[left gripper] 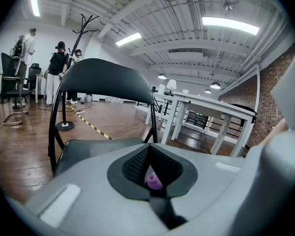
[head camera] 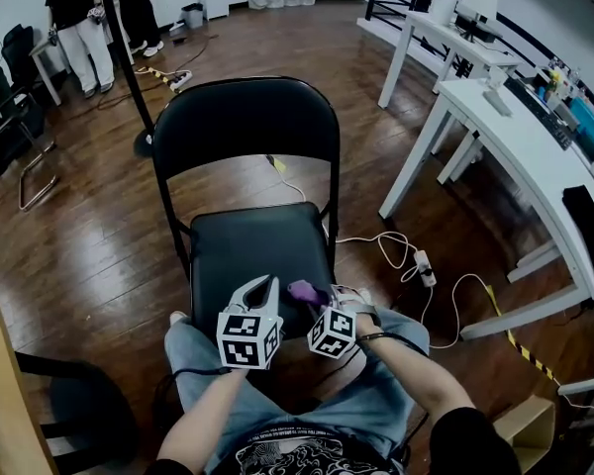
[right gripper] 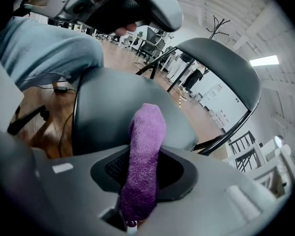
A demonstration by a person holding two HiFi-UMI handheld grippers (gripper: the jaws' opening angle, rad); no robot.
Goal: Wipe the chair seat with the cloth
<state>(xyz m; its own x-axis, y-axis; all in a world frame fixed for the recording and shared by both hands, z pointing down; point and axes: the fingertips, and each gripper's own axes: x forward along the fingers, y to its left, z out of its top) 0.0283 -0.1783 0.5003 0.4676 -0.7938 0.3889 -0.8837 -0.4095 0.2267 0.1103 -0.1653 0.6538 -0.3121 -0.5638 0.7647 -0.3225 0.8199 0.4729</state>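
Right gripper (right gripper: pixel 146 156) jaws are clamped on the purple cloth (right gripper: pixel 147 127). The cloth is bunched into a narrow roll, and its free end sticks out past the tips. Head view: the right gripper (head camera: pixel 322 300) holds the cloth (head camera: pixel 303 290) over the front edge of the chair seat (head camera: pixel 257 250), right of centre. Can't tell if the cloth tip touches the seat.

Left gripper (left gripper: pixel 148 149) jaws are closed, tips meeting, with only the dark hollow between the pads left. A small purple bit shows low in that hollow; can't tell if it's pinched or just seen through the gap. In the head view the left gripper (head camera: pixel 262 290) sits just beside the right one, also at the seat's front edge, with a gap between its tips and the cloth.

The seat (right gripper: pixel 108 107) is black and padded, on a black folding chair with the backrest (head camera: pixel 246 117) facing the person. The person's knees in jeans (head camera: pixel 376 384) are right up against the front of the chair.

Surroundings:
- dark wood floor (head camera: pixel 89 236)
- white tables (head camera: pixel 515 137) to the right
- power strip (head camera: pixel 423 262) with a white cable on the floor right of the chair
- people standing (head camera: pixel 79 18) at far left
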